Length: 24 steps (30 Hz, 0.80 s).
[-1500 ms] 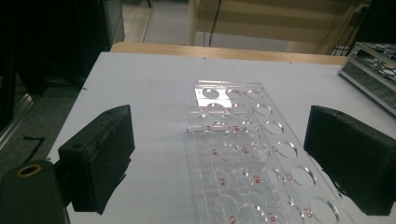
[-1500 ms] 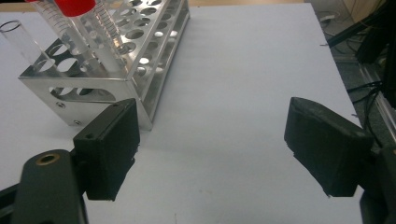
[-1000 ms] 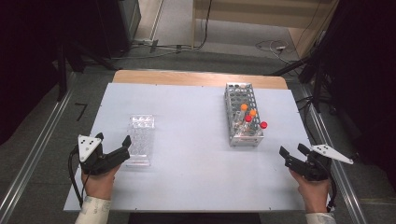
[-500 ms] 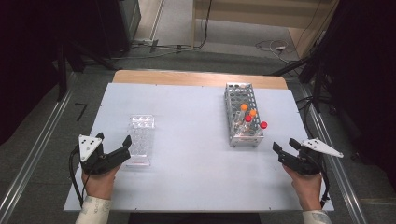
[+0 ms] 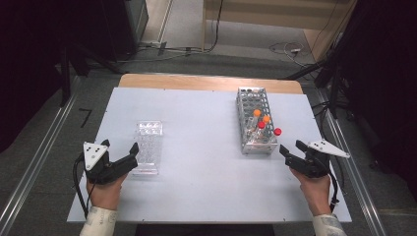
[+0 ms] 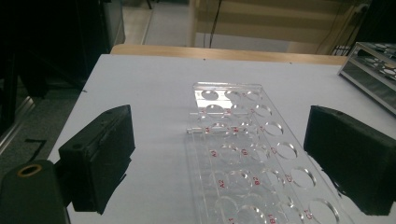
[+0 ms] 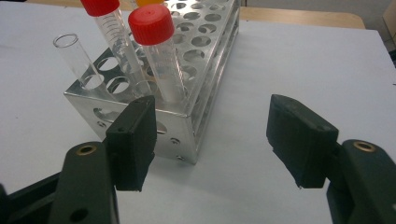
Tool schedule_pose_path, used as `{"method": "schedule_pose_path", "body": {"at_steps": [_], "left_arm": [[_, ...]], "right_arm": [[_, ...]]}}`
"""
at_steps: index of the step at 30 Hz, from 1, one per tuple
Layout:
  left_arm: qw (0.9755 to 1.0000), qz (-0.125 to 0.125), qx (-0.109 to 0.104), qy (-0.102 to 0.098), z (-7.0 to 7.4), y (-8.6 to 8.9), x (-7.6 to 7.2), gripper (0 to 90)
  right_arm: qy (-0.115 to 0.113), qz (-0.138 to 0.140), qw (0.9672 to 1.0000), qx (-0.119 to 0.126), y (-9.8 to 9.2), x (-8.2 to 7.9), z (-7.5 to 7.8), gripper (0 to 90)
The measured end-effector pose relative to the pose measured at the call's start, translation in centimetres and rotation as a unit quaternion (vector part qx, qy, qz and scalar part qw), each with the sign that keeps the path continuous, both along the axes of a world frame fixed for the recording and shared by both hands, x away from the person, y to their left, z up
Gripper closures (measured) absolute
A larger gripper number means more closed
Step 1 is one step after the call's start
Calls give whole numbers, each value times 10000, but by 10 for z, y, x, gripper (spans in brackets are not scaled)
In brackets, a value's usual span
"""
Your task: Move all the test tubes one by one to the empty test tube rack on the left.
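A clear acrylic tube rack (image 5: 148,146) lies on the white table (image 5: 196,162) at the left. My left gripper (image 5: 132,157) stands open just left of its near end; in the left gripper view the clear rack (image 6: 243,154) lies between and beyond the wide jaws of the left gripper (image 6: 222,130). A metal rack (image 5: 254,118) at the right holds orange-capped tubes (image 5: 256,112) and red-capped tubes (image 5: 261,125). My right gripper (image 5: 290,150) sits just right of its near corner, open, its jaws having just been closing with nothing between them. In the right gripper view the right gripper (image 7: 212,126) faces the metal rack (image 7: 205,60), a red-capped tube (image 7: 152,23) and an uncapped tube (image 7: 70,46).
The table's wooden far edge (image 5: 211,82) borders a floor with cables. Metal rails (image 5: 34,167) run along both sides of the table. Bare tabletop lies between the two racks.
My right gripper has moved left toward the near corner of the metal rack, and its jaws stand a little narrower. The left gripper has kept still.
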<state>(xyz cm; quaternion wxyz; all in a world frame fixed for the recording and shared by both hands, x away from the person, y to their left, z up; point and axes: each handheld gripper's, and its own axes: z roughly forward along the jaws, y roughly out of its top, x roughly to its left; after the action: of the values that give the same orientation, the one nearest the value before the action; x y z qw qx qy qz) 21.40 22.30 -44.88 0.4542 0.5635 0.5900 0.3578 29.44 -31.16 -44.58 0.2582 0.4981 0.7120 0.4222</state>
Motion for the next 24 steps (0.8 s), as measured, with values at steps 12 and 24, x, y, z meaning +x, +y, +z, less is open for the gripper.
{"method": "schedule_pose_path", "body": {"at_steps": [12,24], "left_arm": [[10000,7,30,-26,0,-1,-1,92],[10000,1,26,-22,0,-1,0,92]], "right_arm": [[-31,80,10000,-26,10,9,0,357],[-128,242,9996,-64,23,17,-3,430]]}}
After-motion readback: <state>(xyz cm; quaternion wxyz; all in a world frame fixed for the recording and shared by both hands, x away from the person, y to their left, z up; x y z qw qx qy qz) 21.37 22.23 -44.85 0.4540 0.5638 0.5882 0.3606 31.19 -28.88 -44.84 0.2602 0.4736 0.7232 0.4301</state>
